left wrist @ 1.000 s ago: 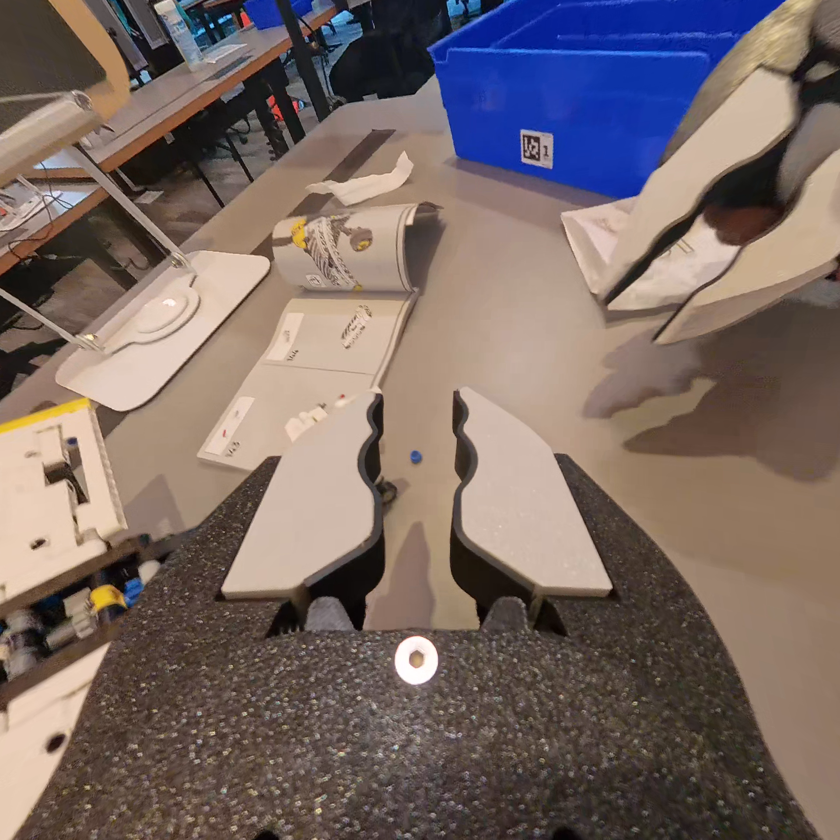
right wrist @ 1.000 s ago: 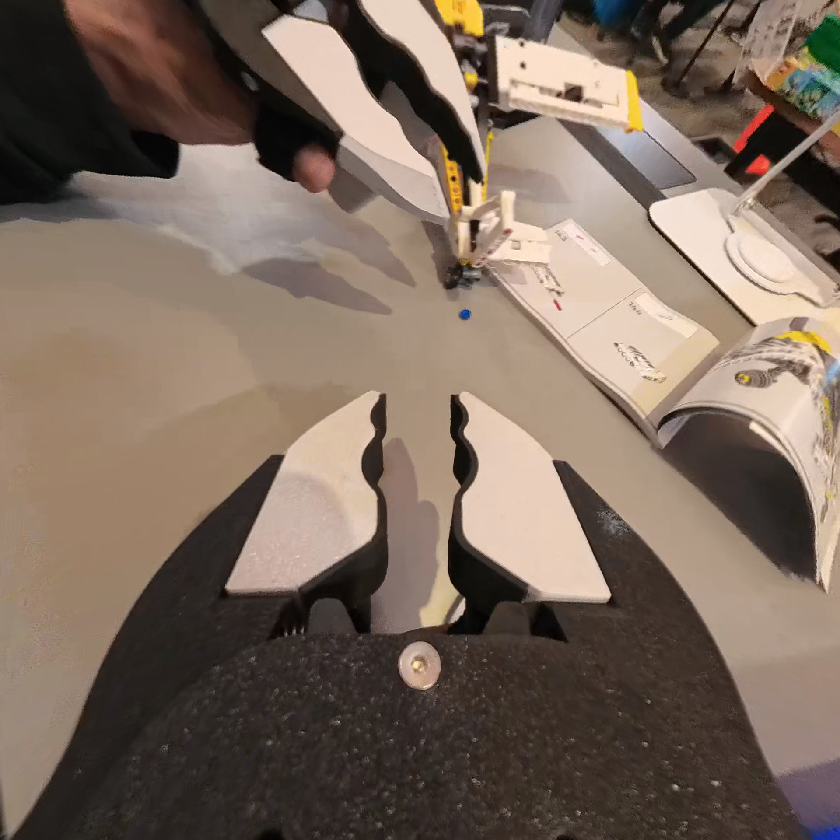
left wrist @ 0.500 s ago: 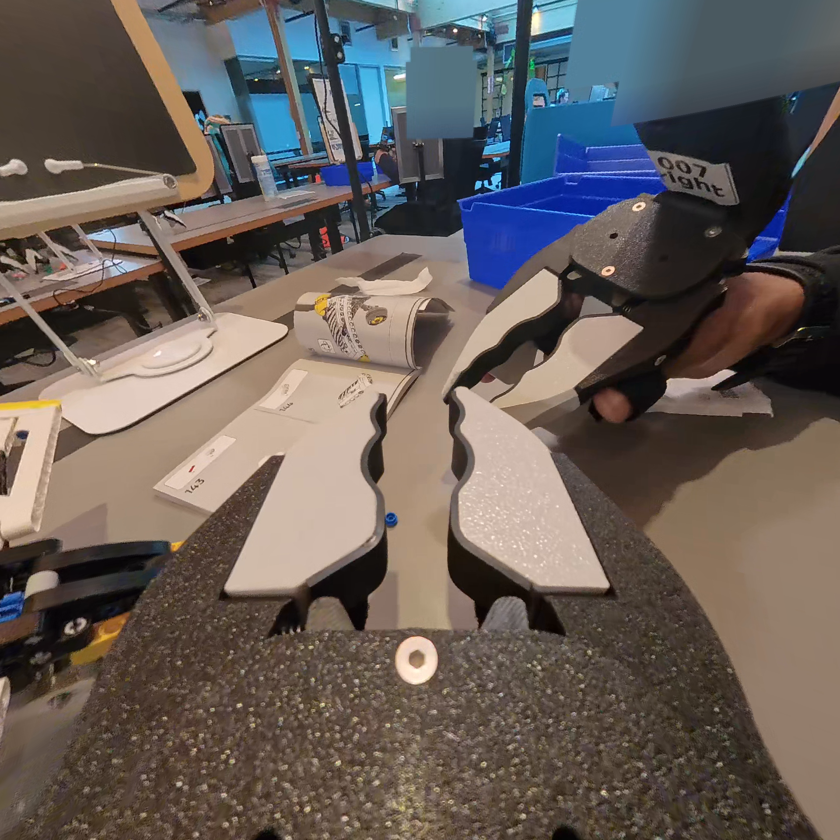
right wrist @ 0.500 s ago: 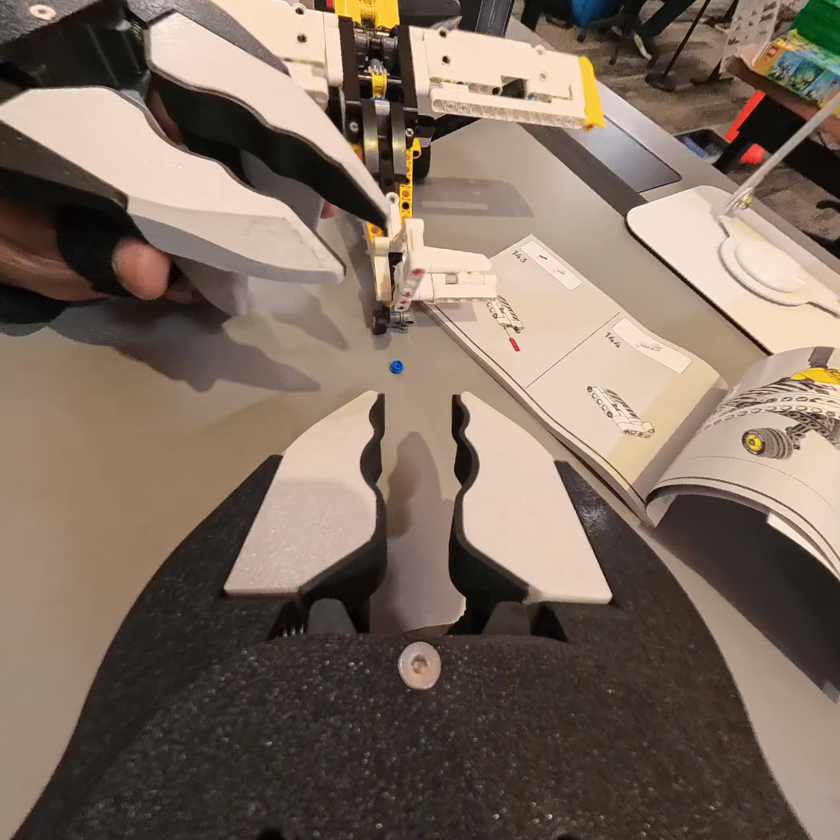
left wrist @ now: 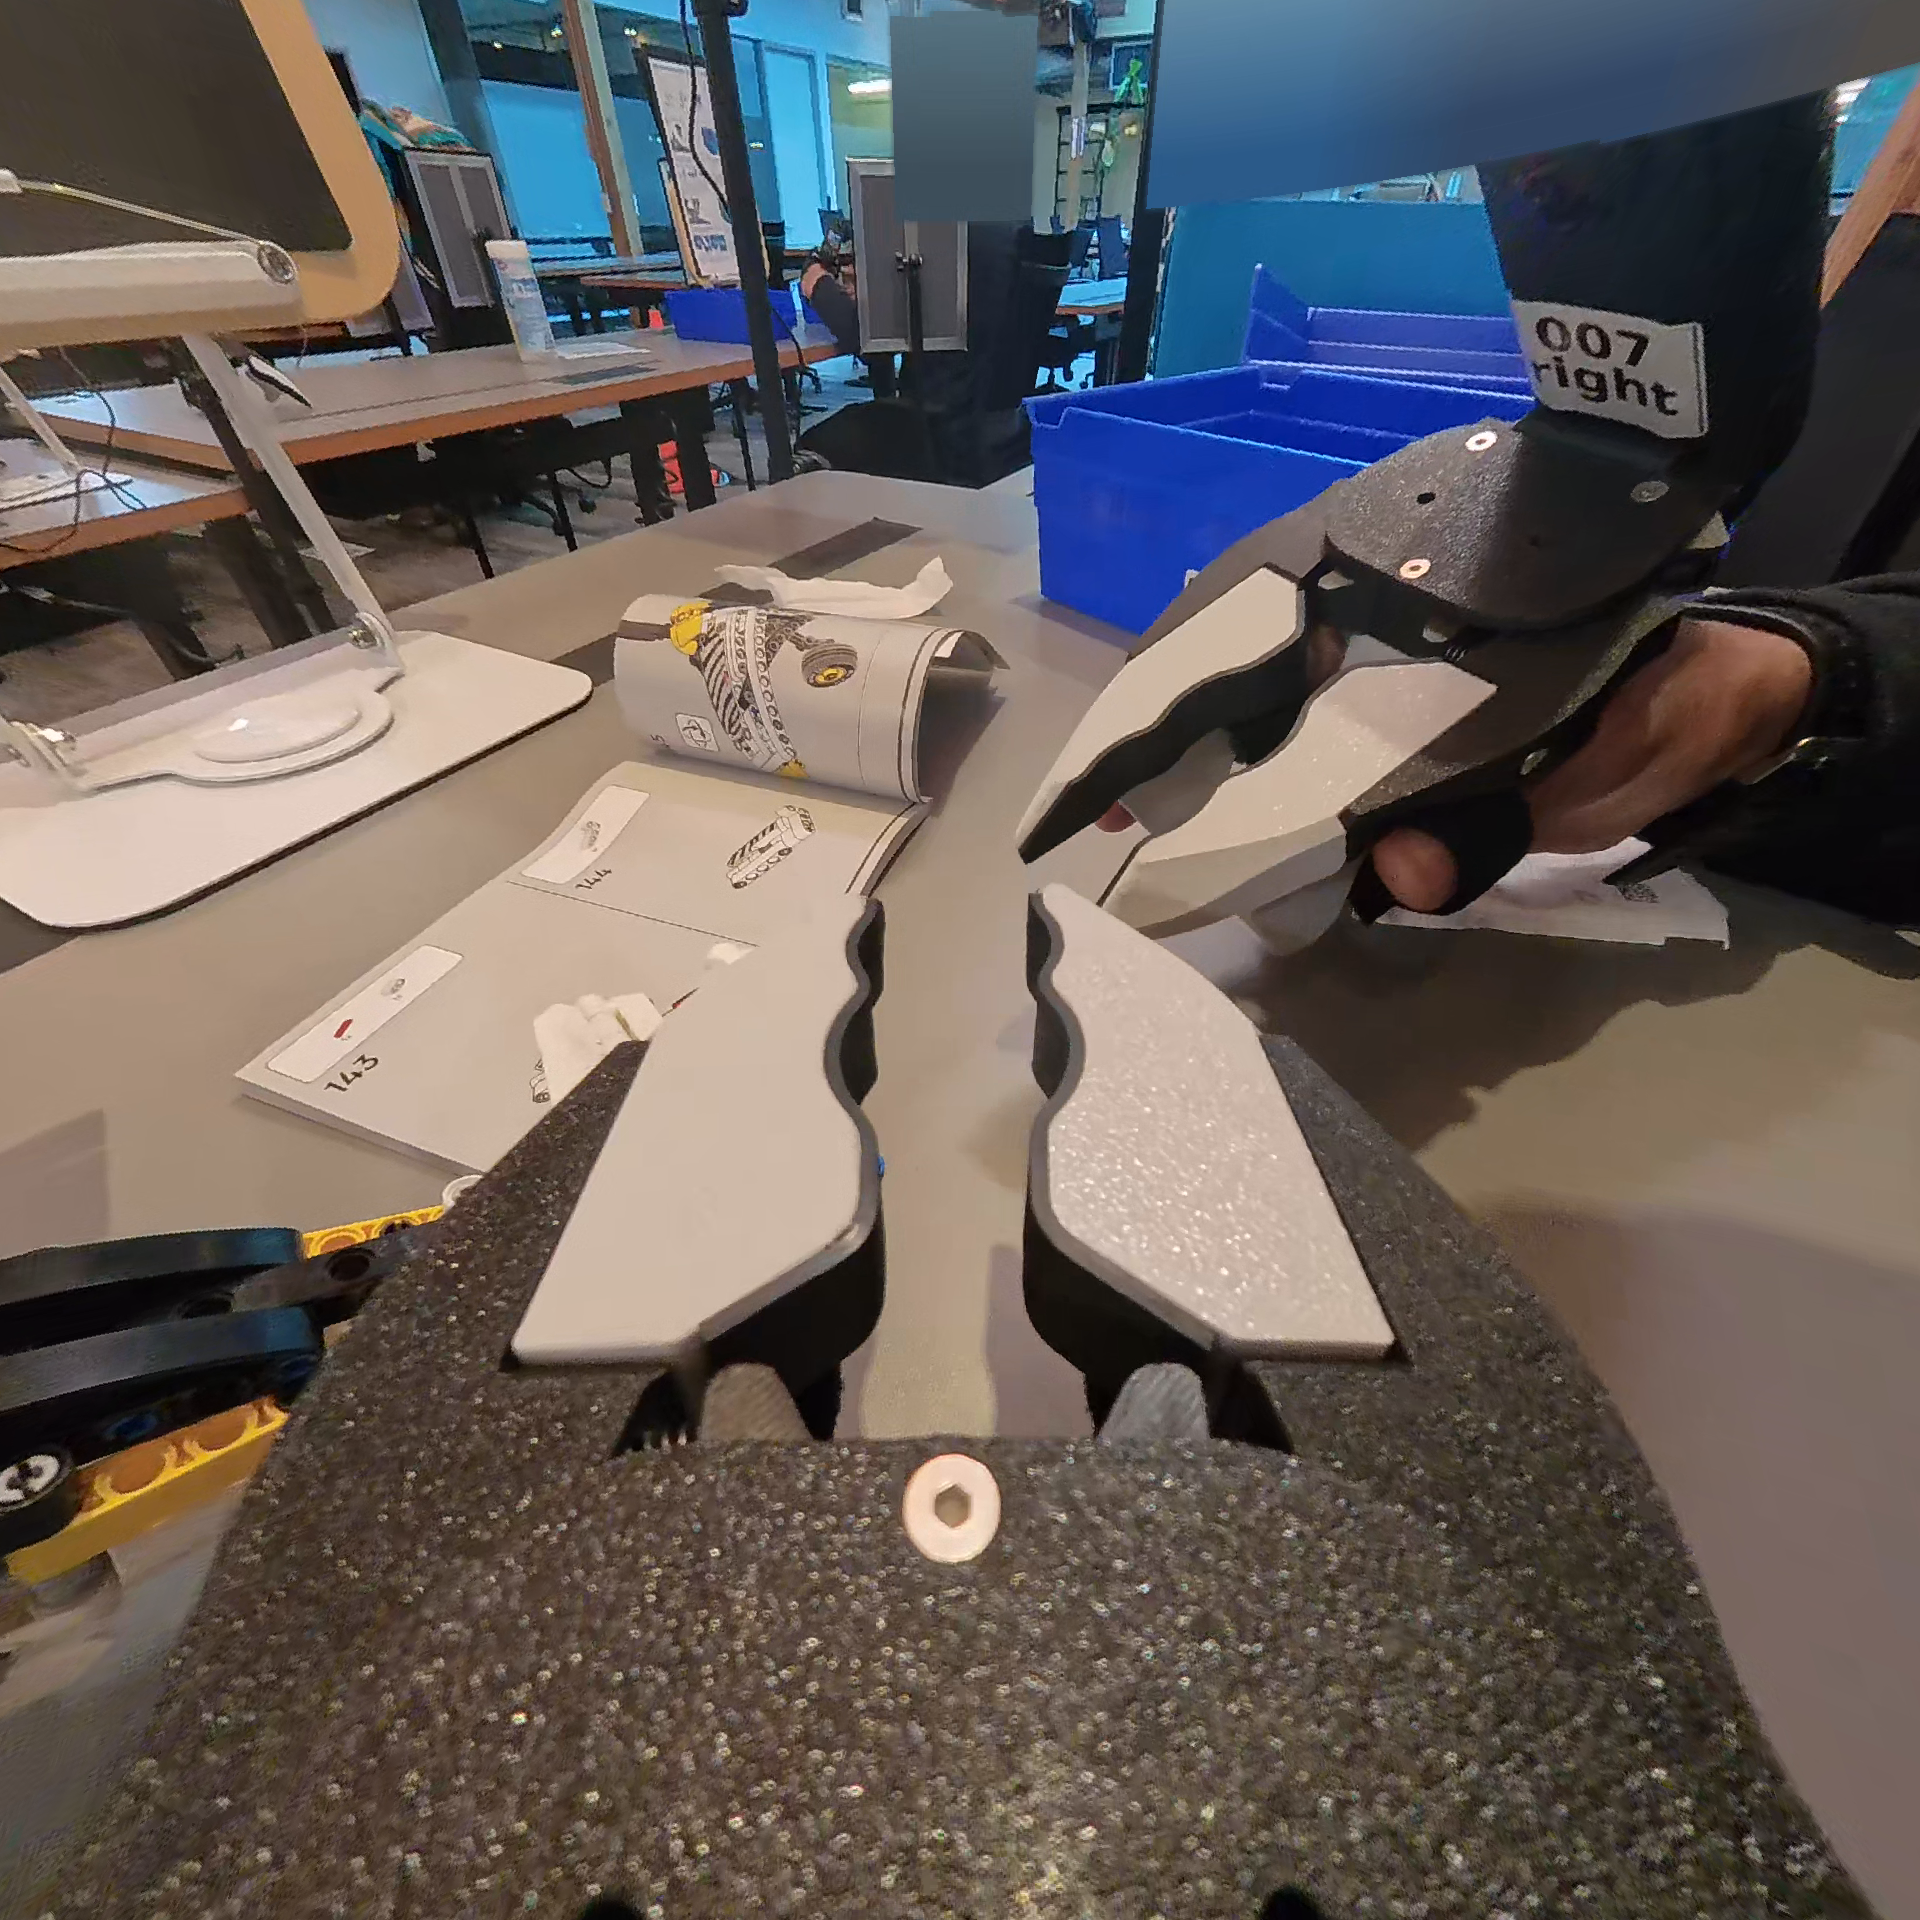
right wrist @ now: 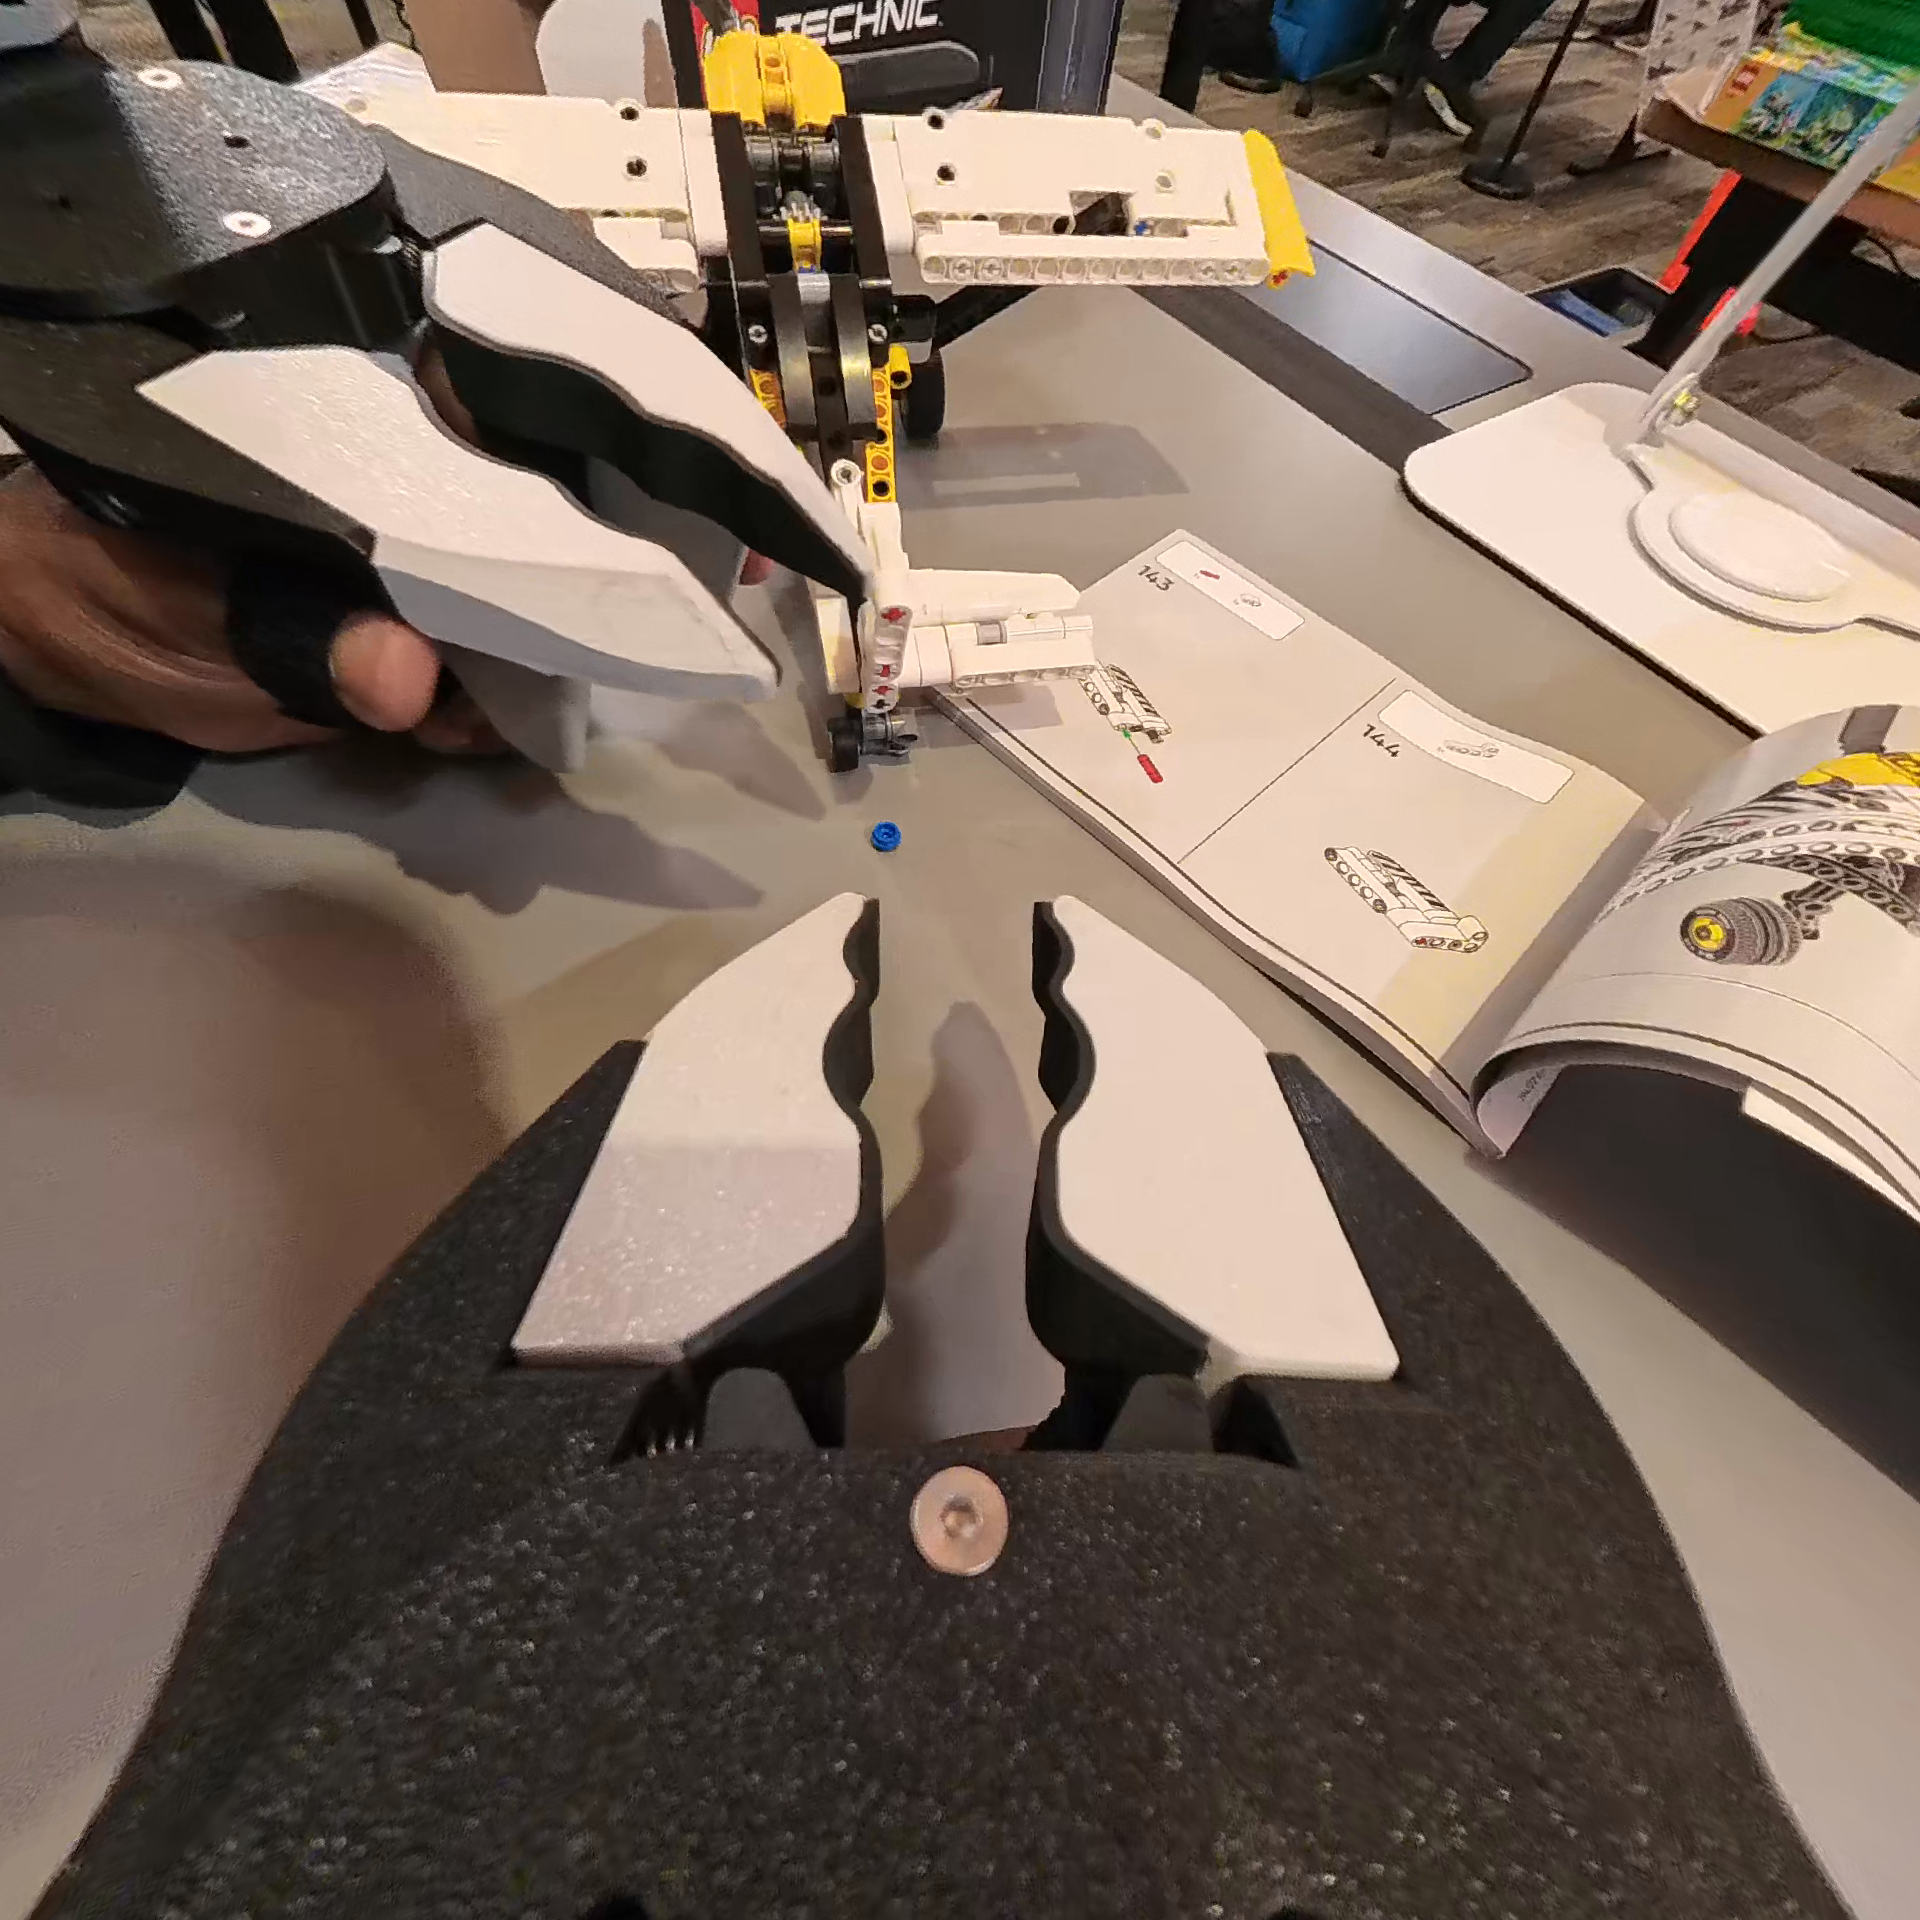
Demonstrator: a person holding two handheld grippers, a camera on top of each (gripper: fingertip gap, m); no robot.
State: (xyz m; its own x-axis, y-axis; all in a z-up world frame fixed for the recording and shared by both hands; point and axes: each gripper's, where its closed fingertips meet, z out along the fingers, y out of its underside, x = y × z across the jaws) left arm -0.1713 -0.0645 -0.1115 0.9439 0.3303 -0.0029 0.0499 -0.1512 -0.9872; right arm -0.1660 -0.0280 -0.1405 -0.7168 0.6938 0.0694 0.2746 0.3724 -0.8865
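A smooth grey worktop (left wrist: 1558,1195) fills the foreground. At eleven o'clock stand long brown desks (left wrist: 436,395) on black legs; at twelve, bluish-lit glass partitions (left wrist: 540,135).

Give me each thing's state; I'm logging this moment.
Left gripper: open, empty.
Right gripper: open, empty.
Booklet: lying open, far pages curled over.
Blue stud: loose on the table, untouched.
Brick model: standing on the table, partly built.
Blue bin: uncovered.
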